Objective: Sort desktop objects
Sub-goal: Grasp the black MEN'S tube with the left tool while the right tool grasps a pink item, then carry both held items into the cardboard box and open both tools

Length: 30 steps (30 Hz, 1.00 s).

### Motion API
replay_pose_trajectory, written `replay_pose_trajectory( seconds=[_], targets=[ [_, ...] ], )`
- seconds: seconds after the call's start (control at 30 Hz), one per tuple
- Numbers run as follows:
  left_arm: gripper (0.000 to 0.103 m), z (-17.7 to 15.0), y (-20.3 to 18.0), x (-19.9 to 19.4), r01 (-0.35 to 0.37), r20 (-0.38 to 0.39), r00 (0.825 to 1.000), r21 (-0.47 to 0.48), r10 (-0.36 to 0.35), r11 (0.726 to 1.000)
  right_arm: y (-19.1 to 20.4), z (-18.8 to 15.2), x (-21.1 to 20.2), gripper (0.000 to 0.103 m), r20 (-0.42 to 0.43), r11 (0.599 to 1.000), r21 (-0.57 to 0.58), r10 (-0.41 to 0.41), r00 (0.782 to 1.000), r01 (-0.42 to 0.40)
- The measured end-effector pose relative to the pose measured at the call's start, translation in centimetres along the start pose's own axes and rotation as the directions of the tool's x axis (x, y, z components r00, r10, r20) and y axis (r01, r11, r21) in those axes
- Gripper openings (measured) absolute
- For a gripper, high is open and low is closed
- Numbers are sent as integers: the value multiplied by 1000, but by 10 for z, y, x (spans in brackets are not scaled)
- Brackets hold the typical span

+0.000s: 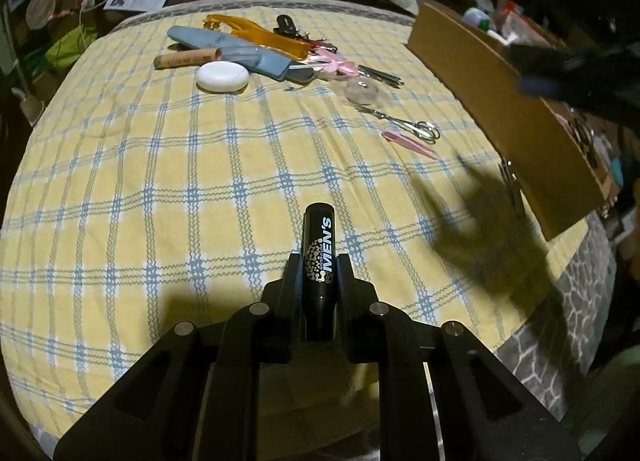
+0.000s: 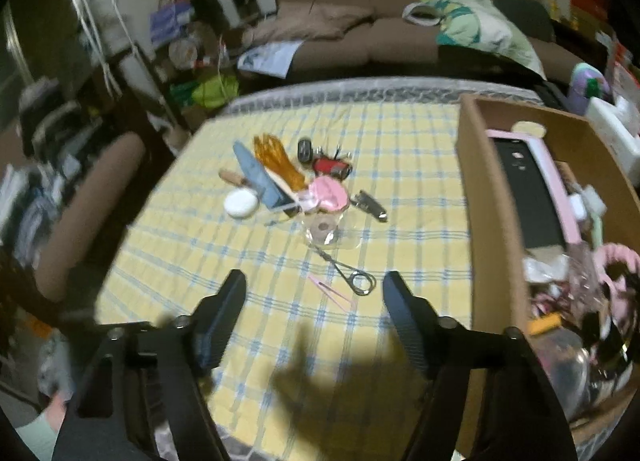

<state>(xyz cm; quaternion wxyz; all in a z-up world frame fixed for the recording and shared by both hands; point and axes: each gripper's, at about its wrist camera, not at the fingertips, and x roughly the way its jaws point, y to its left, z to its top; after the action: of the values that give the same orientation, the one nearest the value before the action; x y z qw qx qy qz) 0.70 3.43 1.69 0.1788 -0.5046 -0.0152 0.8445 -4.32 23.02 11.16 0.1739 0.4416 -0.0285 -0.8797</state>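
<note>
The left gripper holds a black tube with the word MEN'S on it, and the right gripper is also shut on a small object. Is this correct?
Only partly. The left gripper does hold the black MEN'S tube. But the right gripper is open and holds nothing: the right wrist view shows its two fingers wide apart above the checked cloth.

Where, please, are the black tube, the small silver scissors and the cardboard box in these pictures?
black tube point(image 1: 319, 257): left wrist view, on its printed label.
small silver scissors point(image 1: 414, 125): left wrist view, on the shank near the handles.
cardboard box point(image 2: 490, 221): right wrist view, on its near outer wall.
</note>
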Motion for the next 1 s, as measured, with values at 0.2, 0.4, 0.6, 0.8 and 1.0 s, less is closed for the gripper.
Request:
replay_pose_trajectory(
  seconds=[0.2,0.4,0.6,0.8,1.0],
  targets=[
    [15,5,-7,5,-7,19,1000,2,7,1000,2,-6,62,44,-79,994,-107,-46,996,38],
    [15,11,0,8,34,20,999,-44,-33,998,12,-17,93,37,-91,960,-279,-62,994,34],
    [15,10,-4,9,18,35,999,-42,-17,999,8,-26,110,31,-126,955,-298,-55,991,15],
    [15,11,-3,9,16,49,999,-64,-13,998,-9,-23,106,8,-149,984,-153,65,987,-88],
    [15,16,-10,-9,74,93,994,-93,-66,993,-16,-19,79,8,-103,984,-8,175,979,-177]
  ],
)
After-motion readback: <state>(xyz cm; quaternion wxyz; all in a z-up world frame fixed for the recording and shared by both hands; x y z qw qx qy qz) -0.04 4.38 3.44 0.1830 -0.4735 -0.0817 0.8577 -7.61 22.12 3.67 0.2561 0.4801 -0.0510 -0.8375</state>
